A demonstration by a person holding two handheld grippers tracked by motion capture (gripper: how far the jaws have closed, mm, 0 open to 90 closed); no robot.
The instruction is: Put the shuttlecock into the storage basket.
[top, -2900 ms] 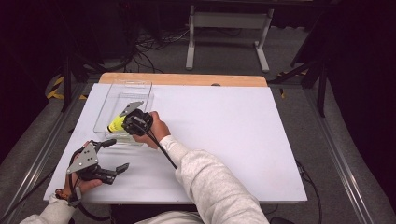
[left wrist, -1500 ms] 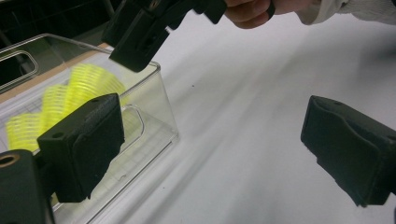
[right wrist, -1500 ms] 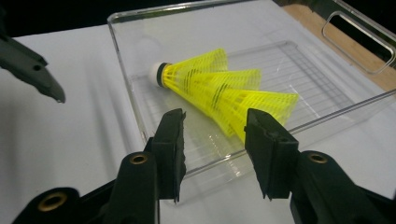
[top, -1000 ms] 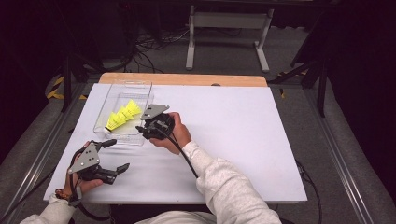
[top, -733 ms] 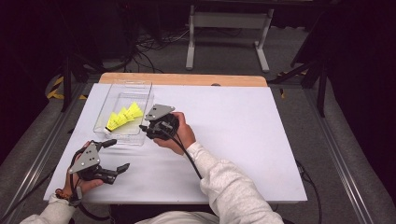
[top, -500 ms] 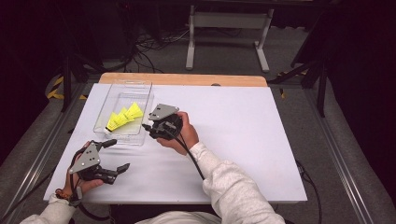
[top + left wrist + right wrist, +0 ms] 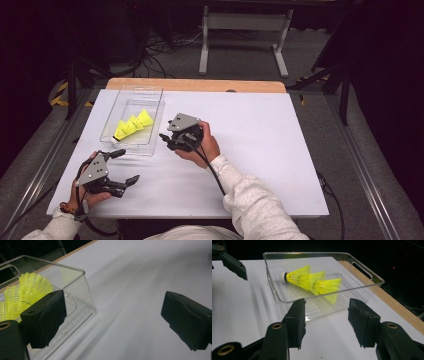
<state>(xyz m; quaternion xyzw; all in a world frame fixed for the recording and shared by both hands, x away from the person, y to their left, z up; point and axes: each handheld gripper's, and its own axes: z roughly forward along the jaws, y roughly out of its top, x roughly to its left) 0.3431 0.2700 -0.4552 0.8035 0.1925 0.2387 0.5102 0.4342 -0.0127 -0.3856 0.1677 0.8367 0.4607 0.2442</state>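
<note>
A clear plastic tray (image 7: 135, 89) stands at the table's left, and a nested stack of yellow shuttlecocks (image 7: 132, 125) lies in it. From the right gripper view the shuttlecocks (image 7: 312, 280) rest on their side, white cork toward the tray's (image 7: 307, 253) left wall. My right gripper (image 7: 167, 141) sits on the table just right of the tray, open and empty, jaws (image 7: 327, 315) facing the tray's near wall. My left gripper (image 7: 127, 166) is held near the front left edge, open wide with nothing between its jaws (image 7: 112, 315). The tray corner (image 7: 82, 292) and shuttlecock skirts (image 7: 27, 292) lie past its left jaw.
The white table top (image 7: 260, 135) stretches bare to the right of my hands. A wooden strip (image 7: 200, 85) runs along the far edge. Beyond the table are a dark floor, cables and a metal stand (image 7: 240, 30).
The right gripper, earlier over the tray on the shuttlecocks, has let them go and drawn back to the right of the tray. The left gripper has stayed put.
</note>
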